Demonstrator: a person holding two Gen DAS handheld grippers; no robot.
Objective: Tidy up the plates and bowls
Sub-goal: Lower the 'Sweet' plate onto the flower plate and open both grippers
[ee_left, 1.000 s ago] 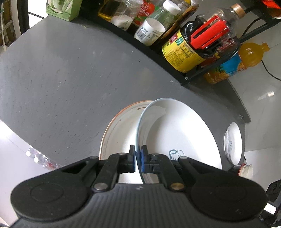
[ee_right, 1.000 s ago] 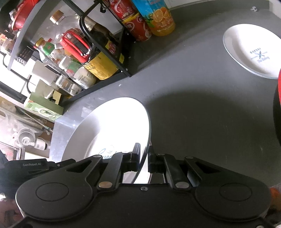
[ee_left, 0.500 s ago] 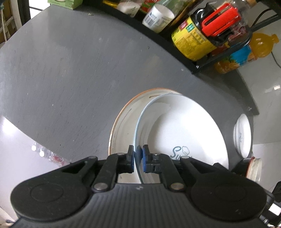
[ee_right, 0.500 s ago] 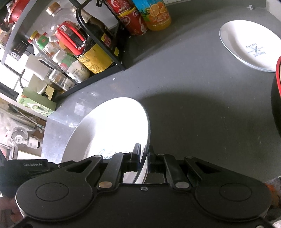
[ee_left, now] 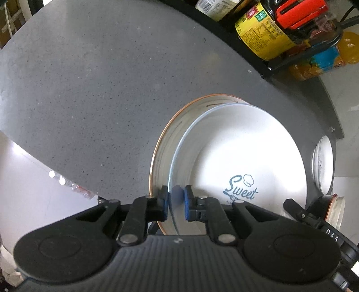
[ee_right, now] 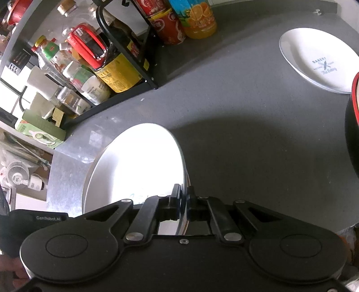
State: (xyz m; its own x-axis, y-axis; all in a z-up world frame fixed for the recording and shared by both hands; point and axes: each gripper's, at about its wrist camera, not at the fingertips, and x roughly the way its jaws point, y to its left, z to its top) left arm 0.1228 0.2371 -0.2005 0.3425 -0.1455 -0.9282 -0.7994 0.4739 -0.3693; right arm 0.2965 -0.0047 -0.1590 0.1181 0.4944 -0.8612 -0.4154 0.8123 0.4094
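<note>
A large white plate point(ee_left: 242, 155) with a blue "Sweet" print lies tilted over a white plate with an orange rim point(ee_left: 170, 134) on the grey counter. My left gripper point(ee_left: 176, 202) is open, its blue pads point(ee_left: 188, 205) standing a little off either side of the white plate's near rim. In the right wrist view the same white plate point(ee_right: 139, 166) glares bright. My right gripper point(ee_right: 184, 202) is shut on its rim from the opposite side. The orange-rimmed plate is hidden in that view.
A smaller white printed plate point(ee_right: 318, 60) lies at the counter's far corner, with a black bowl with a red rim point(ee_right: 353, 125) beside it. A black rack point(ee_right: 125, 56) of bottles and jars lines the back, with drink bottles point(ee_right: 197, 20) next to it.
My left gripper's pads have parted from the white plate's rim. The plate has sunk lower onto the orange-rimmed plate. The right gripper keeps its hold.
</note>
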